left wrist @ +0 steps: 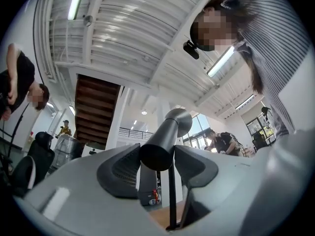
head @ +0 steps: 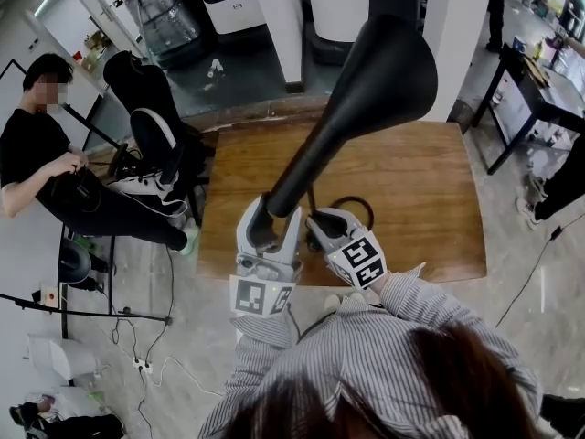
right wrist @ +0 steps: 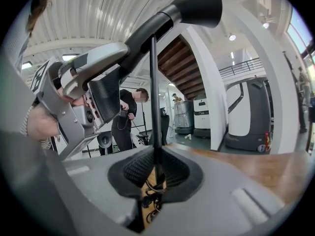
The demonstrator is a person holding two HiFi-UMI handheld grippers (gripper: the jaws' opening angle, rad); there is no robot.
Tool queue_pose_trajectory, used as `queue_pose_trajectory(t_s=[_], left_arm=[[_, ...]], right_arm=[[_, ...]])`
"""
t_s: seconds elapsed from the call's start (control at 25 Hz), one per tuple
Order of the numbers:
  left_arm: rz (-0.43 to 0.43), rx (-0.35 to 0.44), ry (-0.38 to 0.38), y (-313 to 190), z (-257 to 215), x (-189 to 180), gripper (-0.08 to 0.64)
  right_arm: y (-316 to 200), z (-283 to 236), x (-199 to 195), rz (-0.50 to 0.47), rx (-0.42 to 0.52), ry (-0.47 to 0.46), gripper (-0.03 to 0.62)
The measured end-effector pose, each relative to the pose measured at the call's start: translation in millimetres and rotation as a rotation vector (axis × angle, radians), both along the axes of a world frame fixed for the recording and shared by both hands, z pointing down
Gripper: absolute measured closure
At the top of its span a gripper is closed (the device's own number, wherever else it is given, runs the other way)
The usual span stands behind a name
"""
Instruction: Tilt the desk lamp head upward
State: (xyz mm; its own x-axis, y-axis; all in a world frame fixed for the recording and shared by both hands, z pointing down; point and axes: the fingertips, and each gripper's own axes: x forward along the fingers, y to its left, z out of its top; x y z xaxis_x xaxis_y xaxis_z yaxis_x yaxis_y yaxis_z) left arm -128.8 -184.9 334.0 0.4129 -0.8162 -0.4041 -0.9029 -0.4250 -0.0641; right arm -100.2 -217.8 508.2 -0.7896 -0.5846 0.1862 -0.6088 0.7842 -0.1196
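1. The black lamp head (head: 370,80) slants above the wooden counter (head: 420,208), with its wide cone end uppermost.
2. The left claw (head: 265,219) clamps the head's narrow rear end, jaws fairly wide.
3. Just beside it, the right claw (head: 318,227) is pinched narrow on the thin upright stem (right wrist: 153,82).

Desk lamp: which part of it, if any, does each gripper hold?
The left gripper clamps the lamp head at its narrow rear end; the right gripper clamps the thin upright stem below it.
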Motion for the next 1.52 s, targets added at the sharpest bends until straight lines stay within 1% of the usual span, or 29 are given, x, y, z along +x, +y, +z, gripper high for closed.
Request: queue_pose_trajectory(t_s=[0.44,0.52,0.68,0.8,0.92,1.04,1.16,1.32,1.44,1.52], left_arm=[[0.022,-0.005,0.089,-3.0,6.4,2.1,0.336],[0.030,-0.005,0.083,-3.3,5.4,1.6,0.336],[0.044,-0.023,0.041,-2.4,3.3,-0.5,0.333],[0.052,-0.045,0.031,-2.5,2.7,-0.3,0.331],[0.041,-0.065,0.017,-2.8,2.0,1.0,0.333],[0.029,-0.084,0.013,0.1,2.1,1.8,0.331],[0.012,-0.096,0.027,3.6,4.7,-1.6,0.328],[-0.002,-0.124,0.065,10.6,17.0,-4.2,0.321],[0.018,-0.182,0.068,14.8,34.7,2.0,0.324],[0.034,-0.238,0.069,15.9,49.0,9.2,0.362]], right_arm=[[-1.9,2.7,2.2,0.012,-0.001,-0.008,0.551],[-2.1,2.1,1.6,0.003,0.004,-0.004,0.551],[0.3,1.1,-0.3,-0.024,0.024,0.019,0.551],[1.9,-0.3,0.0,-0.074,0.045,0.041,0.549],[2.8,-2.2,1.0,-0.127,0.040,0.059,0.546],[6.4,-6.0,3.8,-0.143,0.048,0.060,0.546],[10.1,-13.5,11.5,-0.131,0.052,0.034,0.546],[13.2,-31.4,32.2,-0.080,0.056,-0.035,0.546],[18.7,-45.8,40.0,-0.072,0.072,-0.070,0.549],[26.5,-54.9,43.3,-0.074,0.095,-0.099,0.562]])
